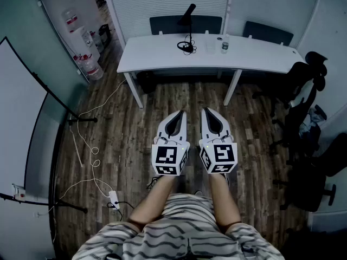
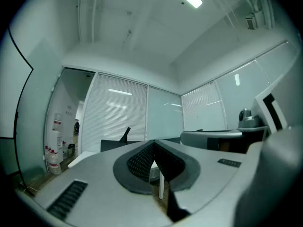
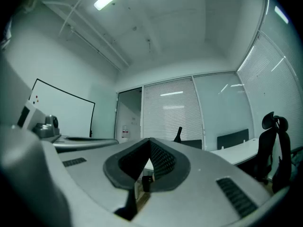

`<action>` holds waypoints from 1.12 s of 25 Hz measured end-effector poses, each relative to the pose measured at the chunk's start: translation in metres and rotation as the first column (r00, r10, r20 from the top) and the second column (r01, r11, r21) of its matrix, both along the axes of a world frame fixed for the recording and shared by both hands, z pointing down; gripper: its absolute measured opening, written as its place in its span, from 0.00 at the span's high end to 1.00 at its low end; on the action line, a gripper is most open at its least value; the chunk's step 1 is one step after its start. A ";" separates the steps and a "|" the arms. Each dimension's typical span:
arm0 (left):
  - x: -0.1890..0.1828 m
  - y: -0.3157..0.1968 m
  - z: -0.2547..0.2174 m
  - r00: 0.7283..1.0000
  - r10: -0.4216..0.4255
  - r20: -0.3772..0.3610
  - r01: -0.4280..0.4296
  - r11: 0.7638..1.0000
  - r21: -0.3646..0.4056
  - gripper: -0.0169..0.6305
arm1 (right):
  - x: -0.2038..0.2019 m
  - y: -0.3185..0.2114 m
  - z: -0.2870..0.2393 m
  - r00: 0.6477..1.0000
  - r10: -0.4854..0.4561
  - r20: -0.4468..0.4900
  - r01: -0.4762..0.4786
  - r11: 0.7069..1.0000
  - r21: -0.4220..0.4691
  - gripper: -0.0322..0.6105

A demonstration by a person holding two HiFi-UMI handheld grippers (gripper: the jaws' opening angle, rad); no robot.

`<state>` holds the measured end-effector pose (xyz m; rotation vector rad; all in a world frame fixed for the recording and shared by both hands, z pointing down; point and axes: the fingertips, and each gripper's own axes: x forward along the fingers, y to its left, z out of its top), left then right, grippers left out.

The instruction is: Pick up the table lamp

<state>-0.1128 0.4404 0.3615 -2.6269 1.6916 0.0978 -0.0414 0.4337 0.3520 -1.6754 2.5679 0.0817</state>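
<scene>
**Both grippers at rest.** You hold the left gripper [image 1: 181, 114] and the right gripper [image 1: 206, 111] side by side above the plank-grained wooden floor [image 1: 119, 140]. Each is a smooth white tapered shell backed by a marker cube. In both gripper views the ribbed black pads meet at the tip, so both sets of jaws are clenched with nothing between them. The table lamp [image 1: 188, 20], matte black with a slim angled head, stands on the long white table [image 1: 152, 56], well apart from both grippers.

Whiteboard [image 1: 19, 129] cut off left, table lamp [image 1: 188, 12] base indistinct
</scene>
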 end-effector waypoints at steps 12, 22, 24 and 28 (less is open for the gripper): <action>0.018 -0.006 0.003 1.000 -0.011 0.010 0.011 1.000 -0.014 0.96 | 0.017 -0.005 0.007 1.000 -0.013 0.003 0.013 1.000 -0.015 0.93; 0.062 -0.008 0.005 0.998 -0.052 0.034 0.052 0.999 -0.006 0.96 | 0.060 -0.010 0.016 0.999 -0.046 0.009 0.046 0.999 -0.023 0.93; 0.069 -0.007 0.008 0.997 -0.063 0.037 0.064 0.998 -0.004 0.96 | 0.071 -0.011 0.018 0.999 -0.052 0.010 0.052 0.998 -0.022 0.93; 0.074 -0.017 0.017 0.995 -0.084 0.045 0.084 0.996 -0.013 0.96 | 0.081 -0.024 0.024 0.998 -0.059 0.016 0.059 0.998 -0.026 0.93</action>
